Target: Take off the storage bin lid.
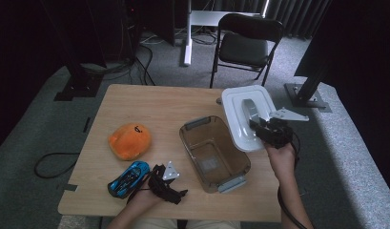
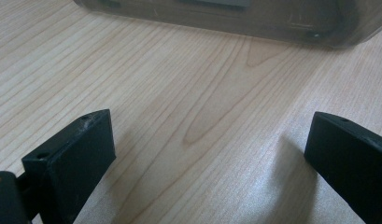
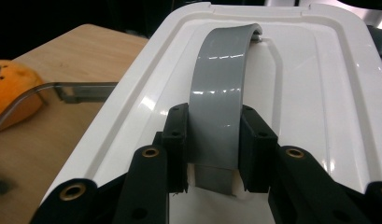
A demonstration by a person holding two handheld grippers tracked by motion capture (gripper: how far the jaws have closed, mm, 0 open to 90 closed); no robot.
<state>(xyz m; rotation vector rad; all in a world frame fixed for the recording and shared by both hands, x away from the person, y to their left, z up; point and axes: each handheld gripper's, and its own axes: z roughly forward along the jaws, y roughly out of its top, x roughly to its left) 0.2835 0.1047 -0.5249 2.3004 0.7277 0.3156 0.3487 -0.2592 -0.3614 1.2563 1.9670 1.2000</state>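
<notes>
We've got the right claw (image 3: pixel 212 140) clamped on the lid's grey handle (image 3: pixel 221 88), lid (image 1: pixel 240 107) at 2 o'clock of the bin (image 1: pixel 214 152); left claw (image 2: pixel 212 158) wide, empty, on desk (image 2: pixel 179 93).

Left gripper (image 1: pixel 165 183): black, grey three-cornered plate on top, blocky jaws with screw holes. Right gripper (image 1: pixel 273 132): black, same plate, brass-ringed screw holes, black trailing cable.

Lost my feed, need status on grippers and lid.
Right gripper shut on lid handle. Left gripper open, idle on table. Bin open, nothing blocking.
</notes>
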